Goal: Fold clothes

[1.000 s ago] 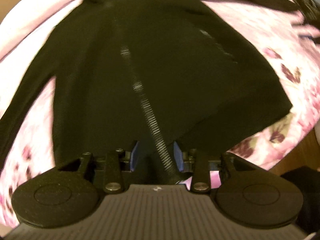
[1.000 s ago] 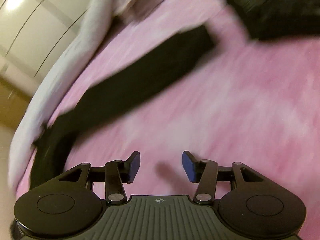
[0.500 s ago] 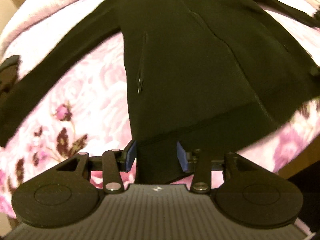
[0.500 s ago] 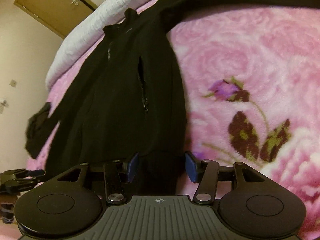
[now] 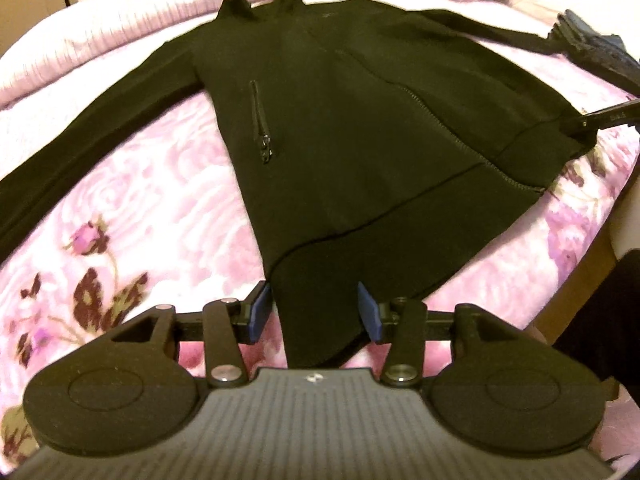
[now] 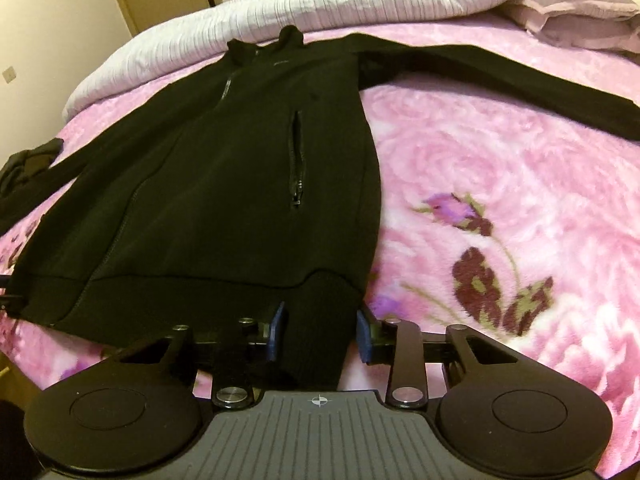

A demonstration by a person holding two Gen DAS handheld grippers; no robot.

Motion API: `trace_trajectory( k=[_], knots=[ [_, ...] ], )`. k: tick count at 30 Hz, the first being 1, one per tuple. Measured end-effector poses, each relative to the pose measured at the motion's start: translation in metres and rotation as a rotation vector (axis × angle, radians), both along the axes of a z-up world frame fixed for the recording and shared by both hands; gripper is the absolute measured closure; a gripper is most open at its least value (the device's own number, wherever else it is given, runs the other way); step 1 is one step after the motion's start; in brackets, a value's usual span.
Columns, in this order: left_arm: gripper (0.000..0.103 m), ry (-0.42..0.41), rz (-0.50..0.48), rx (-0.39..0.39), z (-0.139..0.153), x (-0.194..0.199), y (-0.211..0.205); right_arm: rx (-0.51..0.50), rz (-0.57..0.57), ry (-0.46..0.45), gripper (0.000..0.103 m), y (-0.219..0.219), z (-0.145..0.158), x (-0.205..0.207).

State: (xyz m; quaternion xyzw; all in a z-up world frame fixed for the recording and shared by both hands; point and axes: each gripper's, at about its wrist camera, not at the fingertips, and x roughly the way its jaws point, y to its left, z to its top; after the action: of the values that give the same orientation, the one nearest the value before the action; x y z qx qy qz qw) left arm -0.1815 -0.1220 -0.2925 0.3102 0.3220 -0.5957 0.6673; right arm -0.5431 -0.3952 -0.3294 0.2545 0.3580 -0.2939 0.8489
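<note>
Left wrist view: my left claw (image 5: 314,312) straddles the near left hem corner of the black jacket (image 5: 360,128), jaws opening, cloth between, pads not pressing. The jacket lies spread on the pink blanket (image 5: 140,208). Right wrist view: my right claw (image 6: 320,332) is closing around the right hem corner.

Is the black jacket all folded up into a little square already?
No, the black jacket lies spread out flat on the pink flowered blanket with its sleeves stretched out to the sides.
</note>
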Motion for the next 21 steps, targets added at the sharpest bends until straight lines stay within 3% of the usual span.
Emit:
trace_trajectory(
  k=[5, 10, 15, 18, 21],
  knots=[
    [0.054, 0.018, 0.041, -0.045, -0.005, 0.005, 0.000, -0.024, -0.042, 0.004, 0.067, 0.009, 0.002, 0.005],
    [0.053, 0.011, 0.121, -0.099, -0.003, -0.004, 0.012, -0.038, -0.099, 0.038, 0.039, 0.021, 0.012, 0.020],
    [0.053, -0.034, 0.216, -0.170, 0.004, -0.022, 0.033, -0.149, -0.108, -0.016, 0.034, 0.051, 0.024, 0.017],
    [0.052, -0.014, 0.312, -0.202, 0.020, -0.033, 0.049, -0.129, -0.178, -0.091, 0.033, 0.072, 0.041, 0.005],
    [0.044, -0.016, 0.367, -0.249, 0.040, -0.044, 0.060, -0.112, -0.177, -0.174, 0.030, 0.091, 0.060, -0.001]
  ],
)
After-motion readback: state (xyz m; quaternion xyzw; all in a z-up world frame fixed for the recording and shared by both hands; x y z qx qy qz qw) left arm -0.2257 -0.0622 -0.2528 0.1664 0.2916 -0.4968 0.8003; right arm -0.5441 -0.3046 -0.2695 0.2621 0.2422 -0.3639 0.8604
